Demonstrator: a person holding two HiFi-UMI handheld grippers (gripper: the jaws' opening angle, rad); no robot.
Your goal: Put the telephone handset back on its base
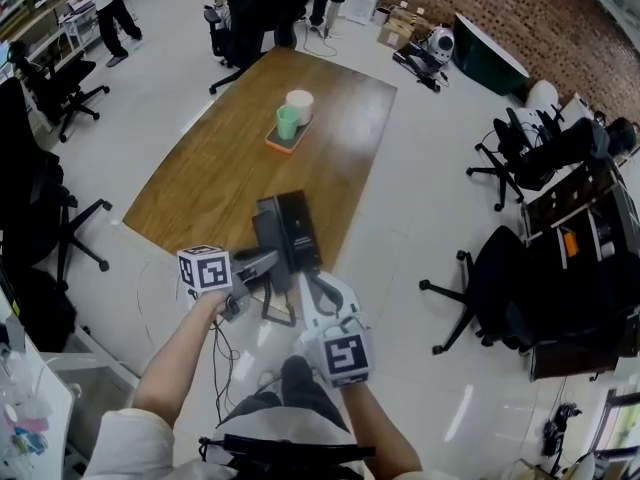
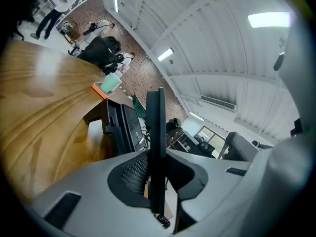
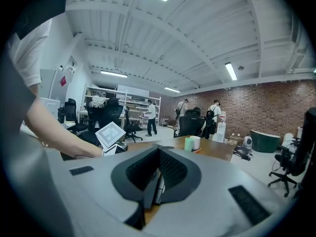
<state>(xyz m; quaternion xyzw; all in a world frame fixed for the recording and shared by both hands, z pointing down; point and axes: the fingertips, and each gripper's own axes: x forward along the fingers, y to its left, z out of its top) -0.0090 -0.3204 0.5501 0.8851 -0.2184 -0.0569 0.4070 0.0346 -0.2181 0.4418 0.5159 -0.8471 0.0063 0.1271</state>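
Black handset (image 2: 160,127) clamped in your left gripper (image 2: 158,168), right gripper (image 3: 155,179) pinching the base (image 1: 292,230); next, seat it toward one o'clock, aligned

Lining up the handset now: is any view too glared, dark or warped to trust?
Head view: sharp, even light, mild glare streaks on the floor; base clear. Left gripper view: heavy fisheye bend, handset a dark silhouette against the bright ceiling. Right gripper view: dark corners, background sharp.

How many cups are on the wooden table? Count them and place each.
2. The green cup and the white cup stand side by side at the orange tray, toward the far end of the table. None seems hidden.
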